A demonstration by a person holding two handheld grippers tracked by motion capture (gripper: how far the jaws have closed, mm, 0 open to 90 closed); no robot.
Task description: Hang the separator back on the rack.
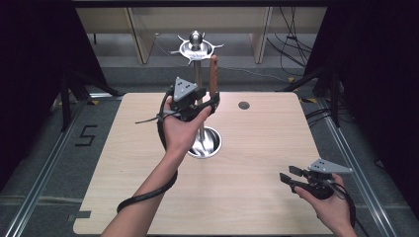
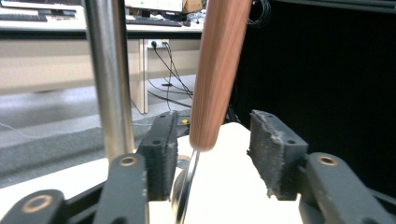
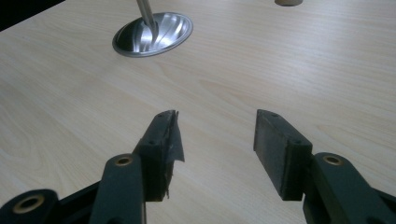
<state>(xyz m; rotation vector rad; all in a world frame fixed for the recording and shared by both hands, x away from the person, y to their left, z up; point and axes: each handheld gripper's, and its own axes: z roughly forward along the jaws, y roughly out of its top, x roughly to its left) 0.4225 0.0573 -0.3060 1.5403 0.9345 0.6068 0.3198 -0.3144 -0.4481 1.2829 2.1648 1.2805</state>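
On the wooden table (image 1: 148, 197), near the middle of its far half, stands a steel utensil stand (image 1: 198, 84) with a dished round base (image 1: 211, 144) and a crown of hooks (image 1: 196, 48) at the top. A utensil with a brown wooden handle (image 1: 213, 74) hangs upright just beside the pole, its top at the hooks.

The left gripper (image 1: 210, 104) is raised at the lower end of that handle. In the left gripper view its jaws stand apart with the wooden handle (image 2: 217, 74) and the thin metal shank (image 2: 187, 186) below it between them; neither pad (image 2: 275, 149) presses on the wood, so the utensil seems to hang on its own. The pole (image 2: 109, 79) runs just outside the left jaw.

The right gripper (image 1: 290, 176) rests low near the table's near right corner, jaws wide and empty over bare wood.

The risks lie in drawing the left gripper away. A pad could brush the handle and set it swinging, or lift it off the hook if it is barely seated, dropping it onto the base. The jaw close to the pole could knock the stand and rock it.
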